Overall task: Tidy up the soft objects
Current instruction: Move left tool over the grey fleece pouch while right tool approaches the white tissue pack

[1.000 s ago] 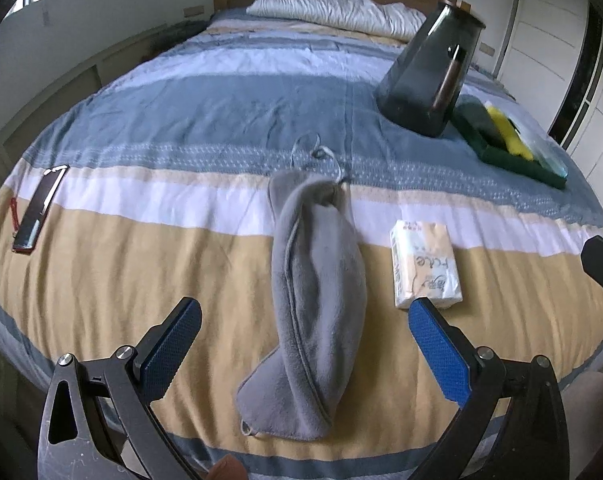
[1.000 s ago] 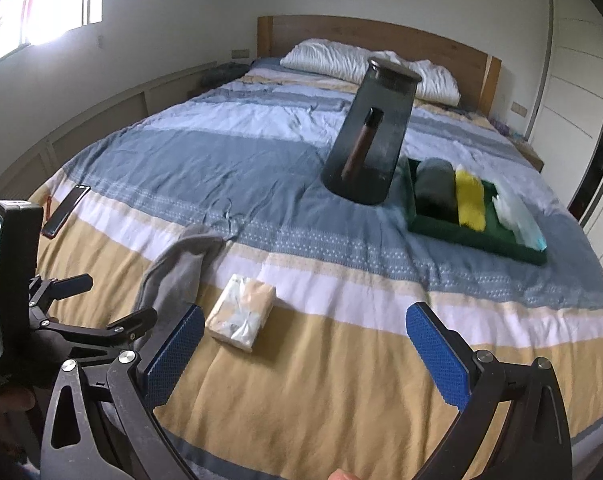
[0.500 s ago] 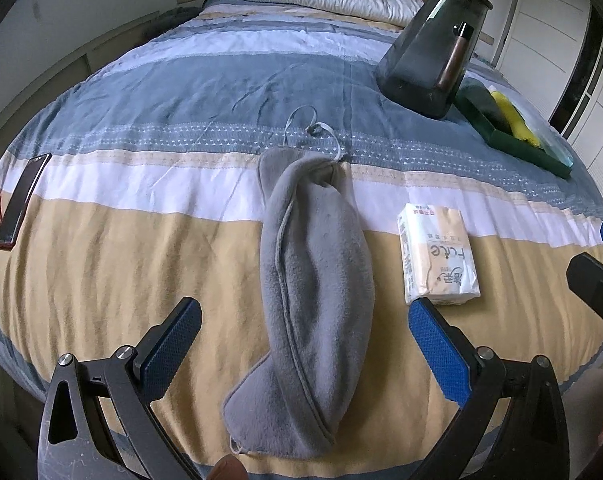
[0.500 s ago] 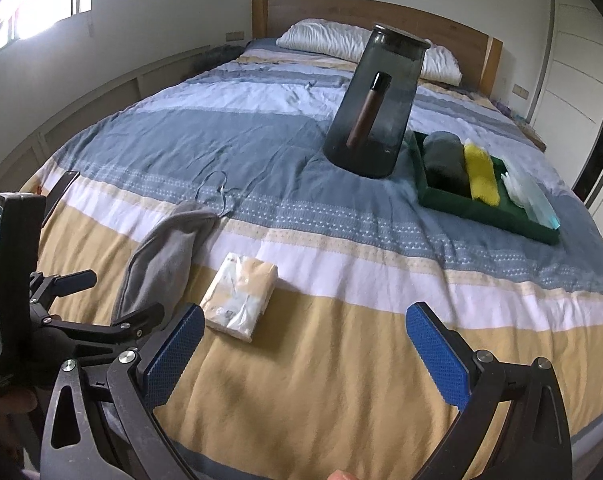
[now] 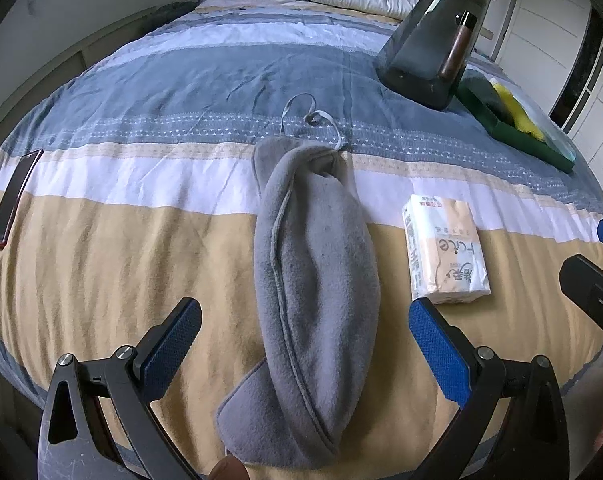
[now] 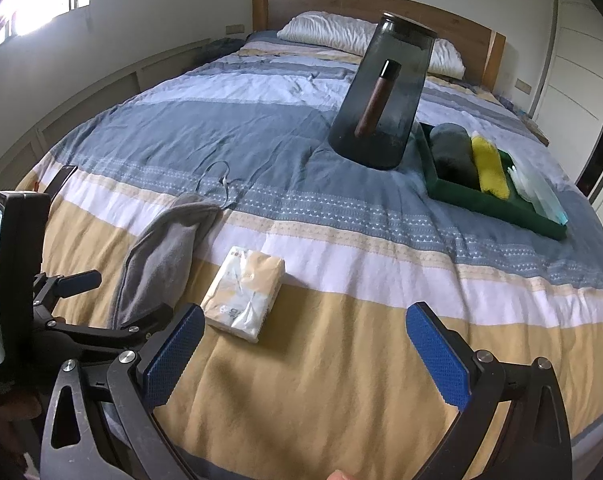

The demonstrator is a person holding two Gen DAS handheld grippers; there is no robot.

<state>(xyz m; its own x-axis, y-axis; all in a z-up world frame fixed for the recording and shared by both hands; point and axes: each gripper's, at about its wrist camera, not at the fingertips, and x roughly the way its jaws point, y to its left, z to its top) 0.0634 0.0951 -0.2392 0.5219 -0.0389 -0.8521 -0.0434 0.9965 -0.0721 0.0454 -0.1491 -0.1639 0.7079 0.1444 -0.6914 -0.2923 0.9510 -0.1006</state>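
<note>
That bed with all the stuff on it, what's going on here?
A person holds a two-finger gripper in each hand and is tidying soft things on the bed. The left gripper is open, with the grey fleece pouch lying between its fingers, not yet gripped. The right gripper is open and empty, near the tissue pack. A green tray further up the bed already holds a dark roll and a yellow cloth.

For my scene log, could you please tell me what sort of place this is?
Most likely a bedroom: a large bed with a striped duvet fills the view, a white pillow lies against a wooden headboard, and white wardrobe doors line one wall.
</note>
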